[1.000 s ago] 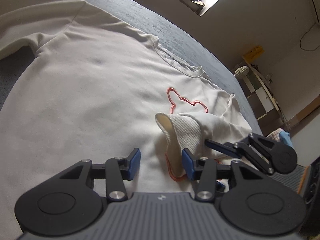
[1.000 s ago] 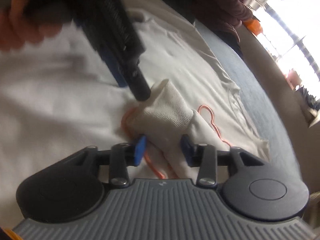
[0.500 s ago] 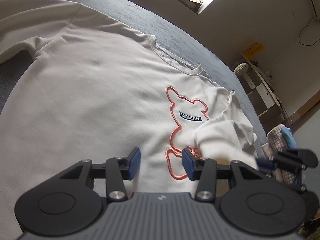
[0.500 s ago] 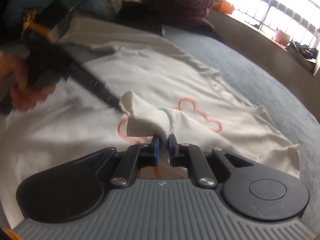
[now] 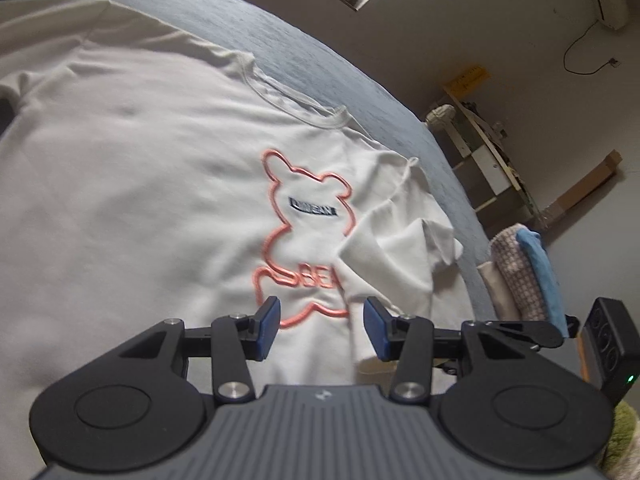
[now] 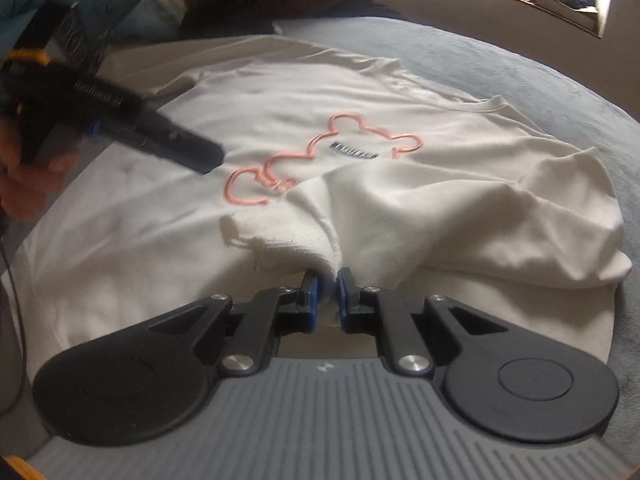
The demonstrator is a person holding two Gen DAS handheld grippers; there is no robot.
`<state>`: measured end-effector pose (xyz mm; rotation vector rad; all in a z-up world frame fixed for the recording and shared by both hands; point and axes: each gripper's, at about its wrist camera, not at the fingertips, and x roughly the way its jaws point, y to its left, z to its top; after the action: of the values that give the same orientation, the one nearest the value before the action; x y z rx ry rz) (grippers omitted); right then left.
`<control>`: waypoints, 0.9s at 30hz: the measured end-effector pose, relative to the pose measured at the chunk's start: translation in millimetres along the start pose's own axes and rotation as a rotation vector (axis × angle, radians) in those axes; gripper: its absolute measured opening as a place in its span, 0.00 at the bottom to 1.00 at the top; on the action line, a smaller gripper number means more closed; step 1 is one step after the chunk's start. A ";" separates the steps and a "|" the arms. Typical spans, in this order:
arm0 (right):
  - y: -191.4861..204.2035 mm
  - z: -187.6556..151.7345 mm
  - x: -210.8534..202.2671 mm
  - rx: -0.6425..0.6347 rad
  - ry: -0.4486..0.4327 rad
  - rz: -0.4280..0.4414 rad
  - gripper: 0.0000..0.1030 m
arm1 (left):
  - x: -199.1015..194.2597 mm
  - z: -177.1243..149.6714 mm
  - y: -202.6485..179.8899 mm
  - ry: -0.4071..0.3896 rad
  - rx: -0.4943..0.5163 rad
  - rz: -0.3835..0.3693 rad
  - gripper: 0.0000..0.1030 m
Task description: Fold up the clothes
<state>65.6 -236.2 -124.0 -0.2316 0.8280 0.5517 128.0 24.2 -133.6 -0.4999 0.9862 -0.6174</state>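
Dragged off the bear print, the sleeve cuff [image 6: 280,240] sits clenched in the right gripper [image 6: 328,294] while the left gripper [image 5: 320,326] hangs released above the sweatshirt [image 5: 140,184], so the sleeve gets straightened for folding.

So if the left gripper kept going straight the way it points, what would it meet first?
Probably the white sweatshirt, about at the lower part of its pink bear outline; the left gripper is open with nothing between its fingers. Depth is uncertain.

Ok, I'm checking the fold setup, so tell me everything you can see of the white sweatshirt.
The white sweatshirt lies front-up, mostly flat, on a grey bed cover. It looks like soft knit with a ribbed collar. An orange bear outline with a small dark label marks the chest. One sleeve is bunched across the front, its ribbed cuff pinched in the right gripper.
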 end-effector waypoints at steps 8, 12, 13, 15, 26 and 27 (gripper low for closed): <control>27.0 -1.1 0.4 -0.120 0.042 0.027 0.13 | 19.4 -11.2 -19.2 0.092 0.034 0.002 0.46; 40.5 -1.9 6.3 -0.174 0.069 0.052 0.21 | 30.2 -19.8 -28.5 0.113 0.101 0.080 0.46; 41.1 -1.0 5.7 -0.168 0.068 0.060 0.26 | 31.4 -22.0 -29.9 0.113 0.115 0.094 0.44; 36.1 1.0 -0.2 -0.133 0.057 0.086 0.28 | 30.2 -25.2 -31.4 0.104 0.140 0.114 0.43; -31.3 45.7 -26.2 0.308 -0.065 0.094 0.42 | 22.5 -32.6 -38.8 0.048 0.201 0.154 0.39; -33.4 51.1 -22.2 0.340 -0.061 0.093 0.42 | 24.2 -34.9 -42.7 0.043 0.230 0.175 0.33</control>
<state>104.1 -251.8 -74.0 0.1350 0.8623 0.4933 96.7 -27.1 -137.2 -0.1950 0.9734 -0.5776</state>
